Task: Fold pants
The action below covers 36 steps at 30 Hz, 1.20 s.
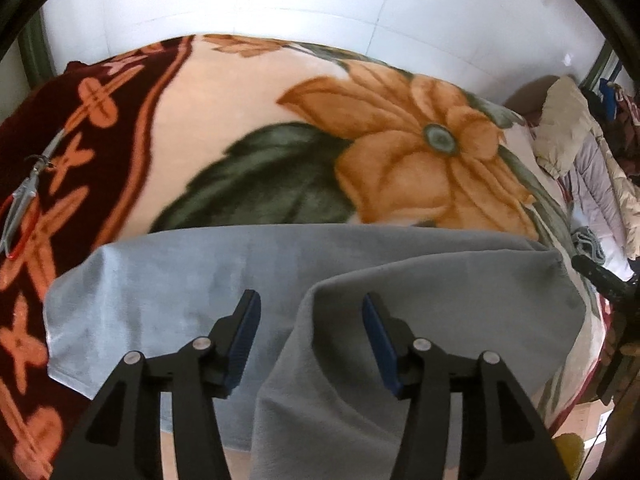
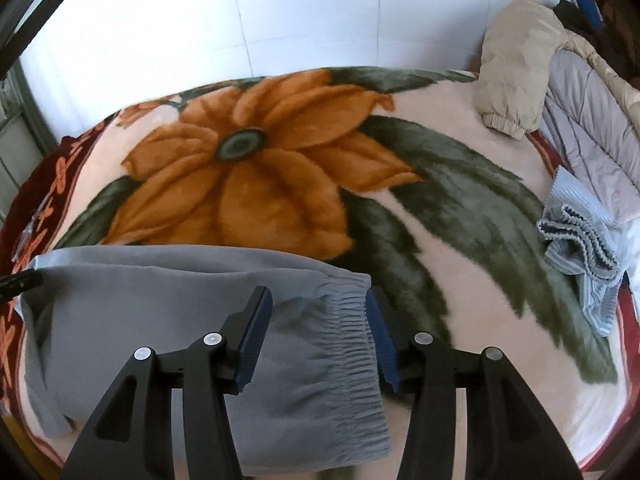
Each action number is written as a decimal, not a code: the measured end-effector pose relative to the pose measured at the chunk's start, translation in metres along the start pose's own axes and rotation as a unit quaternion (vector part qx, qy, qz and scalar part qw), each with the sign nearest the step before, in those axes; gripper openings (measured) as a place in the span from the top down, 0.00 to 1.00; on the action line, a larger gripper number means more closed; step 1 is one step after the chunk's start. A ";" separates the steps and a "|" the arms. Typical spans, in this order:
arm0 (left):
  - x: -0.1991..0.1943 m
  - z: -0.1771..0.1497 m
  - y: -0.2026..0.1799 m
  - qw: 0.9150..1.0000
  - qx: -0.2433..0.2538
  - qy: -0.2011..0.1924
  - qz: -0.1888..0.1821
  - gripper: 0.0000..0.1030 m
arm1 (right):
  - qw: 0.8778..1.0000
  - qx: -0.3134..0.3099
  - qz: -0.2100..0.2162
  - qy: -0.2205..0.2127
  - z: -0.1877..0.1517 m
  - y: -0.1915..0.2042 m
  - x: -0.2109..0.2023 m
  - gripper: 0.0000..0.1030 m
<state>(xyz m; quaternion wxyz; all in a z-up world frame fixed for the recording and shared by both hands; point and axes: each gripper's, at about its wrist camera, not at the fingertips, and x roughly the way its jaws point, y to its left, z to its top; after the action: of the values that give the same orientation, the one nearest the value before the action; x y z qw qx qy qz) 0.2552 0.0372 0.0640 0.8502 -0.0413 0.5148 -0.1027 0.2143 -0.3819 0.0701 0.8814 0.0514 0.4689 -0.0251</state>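
Note:
Grey pants (image 1: 168, 280) lie on a floral blanket (image 1: 224, 96), folded over with an upper layer (image 1: 440, 300) lapping across a lower one. My left gripper (image 1: 310, 320) hovers open above the edge of that upper layer, its blue pads apart and pressing on nothing. In the right wrist view the same pants (image 2: 152, 304) end in a gathered elastic waistband (image 2: 352, 340). My right gripper (image 2: 320, 320) stands open over the waistband, which lies between the pads without being pinched. The other gripper's black tip (image 2: 20, 280) shows at the left edge.
A beige garment (image 2: 512, 76), a pale quilted jacket (image 2: 588, 128) and a crumpled blue-striped cloth (image 2: 580, 240) lie at the right of the bed. A metal clip with a red loop (image 1: 24, 200) rests on the blanket's dark red border. A white wall (image 2: 280, 20) stands behind.

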 end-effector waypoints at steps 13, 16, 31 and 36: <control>0.017 -0.005 -0.005 1.000 0.018 -0.005 -0.015 0.71 | 0.999 0.000 0.015 0.034 -0.006 -0.012 0.035 0.52; 0.017 -0.008 -0.005 1.000 0.010 -0.020 -0.013 0.84 | 0.999 0.002 0.021 0.026 -0.007 -0.011 0.034 0.67; 0.005 0.019 -0.008 0.997 0.030 -0.072 0.023 0.97 | 0.998 0.018 -0.014 -0.061 0.002 -0.015 0.010 0.78; 0.048 0.029 -0.008 0.998 0.035 -0.028 0.037 0.97 | 0.999 0.023 -0.025 -0.027 -0.002 -0.017 0.042 0.78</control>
<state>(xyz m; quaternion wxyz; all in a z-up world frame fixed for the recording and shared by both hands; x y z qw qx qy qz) 0.3015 0.0180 0.0375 0.8684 0.0044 0.4880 -0.0876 0.2345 -0.3979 0.0327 0.8913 0.0598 0.4455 -0.0592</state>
